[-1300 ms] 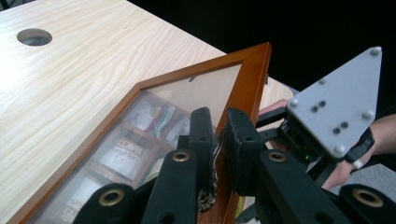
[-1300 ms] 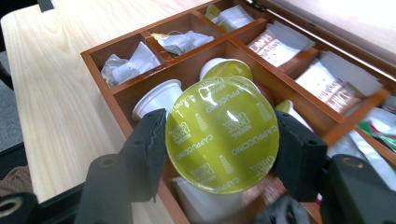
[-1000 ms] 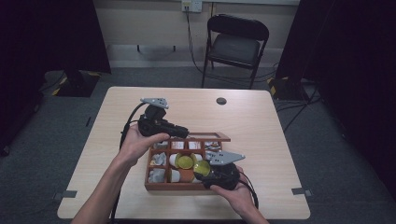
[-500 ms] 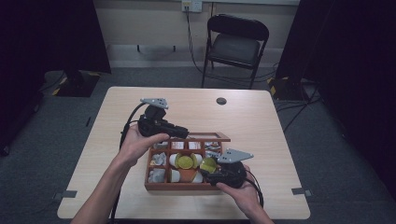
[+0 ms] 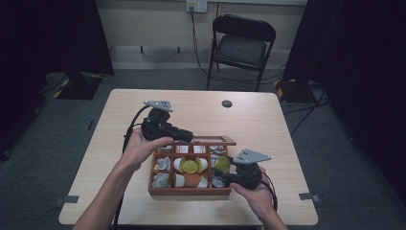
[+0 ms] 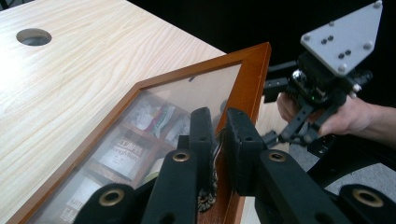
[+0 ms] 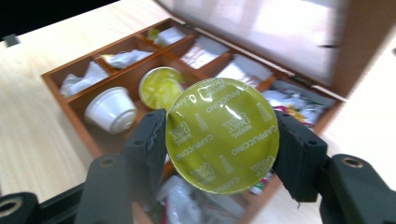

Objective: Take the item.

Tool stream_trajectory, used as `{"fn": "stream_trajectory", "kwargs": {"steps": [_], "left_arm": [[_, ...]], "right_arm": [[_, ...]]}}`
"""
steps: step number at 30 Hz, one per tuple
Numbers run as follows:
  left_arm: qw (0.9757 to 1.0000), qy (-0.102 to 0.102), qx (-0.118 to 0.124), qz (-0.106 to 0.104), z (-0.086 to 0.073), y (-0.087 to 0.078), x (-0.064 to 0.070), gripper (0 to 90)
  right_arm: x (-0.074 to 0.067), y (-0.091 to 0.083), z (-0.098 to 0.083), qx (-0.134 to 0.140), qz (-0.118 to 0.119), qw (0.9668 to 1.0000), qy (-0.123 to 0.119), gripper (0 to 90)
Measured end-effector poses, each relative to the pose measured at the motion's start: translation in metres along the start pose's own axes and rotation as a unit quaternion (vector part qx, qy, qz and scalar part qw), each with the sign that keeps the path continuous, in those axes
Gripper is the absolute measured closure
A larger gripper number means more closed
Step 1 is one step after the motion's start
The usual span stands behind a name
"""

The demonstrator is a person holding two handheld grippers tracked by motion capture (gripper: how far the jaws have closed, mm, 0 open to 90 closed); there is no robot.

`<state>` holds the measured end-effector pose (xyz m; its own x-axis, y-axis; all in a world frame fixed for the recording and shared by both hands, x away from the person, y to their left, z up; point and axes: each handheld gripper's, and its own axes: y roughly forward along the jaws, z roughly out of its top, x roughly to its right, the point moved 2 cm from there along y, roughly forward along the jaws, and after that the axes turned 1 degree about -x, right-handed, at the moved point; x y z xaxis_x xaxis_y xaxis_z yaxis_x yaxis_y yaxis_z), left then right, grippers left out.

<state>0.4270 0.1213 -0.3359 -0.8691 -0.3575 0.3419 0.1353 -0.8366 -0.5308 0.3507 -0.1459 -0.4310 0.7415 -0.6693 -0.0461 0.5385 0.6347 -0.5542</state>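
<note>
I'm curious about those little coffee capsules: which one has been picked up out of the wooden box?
The capsule with the yellow-green Cappuccino lid, pinched in the right tool; the others, like the white capsule, lie in the box.

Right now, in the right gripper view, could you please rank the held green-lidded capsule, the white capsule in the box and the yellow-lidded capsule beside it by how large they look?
1. Green-lidded cappuccino capsule, much the largest, though it sits close to the camera between the right gripper jaws, so true size is unsure.
2. White capsule and yellow-lidded capsule, lying in the wooden box, look about alike; I would not rank them.
</note>
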Motion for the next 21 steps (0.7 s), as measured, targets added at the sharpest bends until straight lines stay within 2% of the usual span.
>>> {"fn": "stream_trajectory", "kwargs": {"steps": [4,12,21], "left_arm": [[1.0000,0.000,0.000,0.000,0.000,0.000,0.000,81.6],[1.0000,-0.001,0.000,0.000,0.000,0.000,0.000,81.7],[1.0000,-0.001,-0.001,-0.001,0.000,0.000,0.000,81.6]], "right_arm": [[0.013,-0.010,-0.001,0.003,-0.016,0.9998,0.011,40.5],[0.032,-0.019,-0.005,0.008,-0.038,0.9989,0.028,40.6],[0.057,-0.026,-0.012,0.009,-0.069,0.9963,0.049,40.6]]}}
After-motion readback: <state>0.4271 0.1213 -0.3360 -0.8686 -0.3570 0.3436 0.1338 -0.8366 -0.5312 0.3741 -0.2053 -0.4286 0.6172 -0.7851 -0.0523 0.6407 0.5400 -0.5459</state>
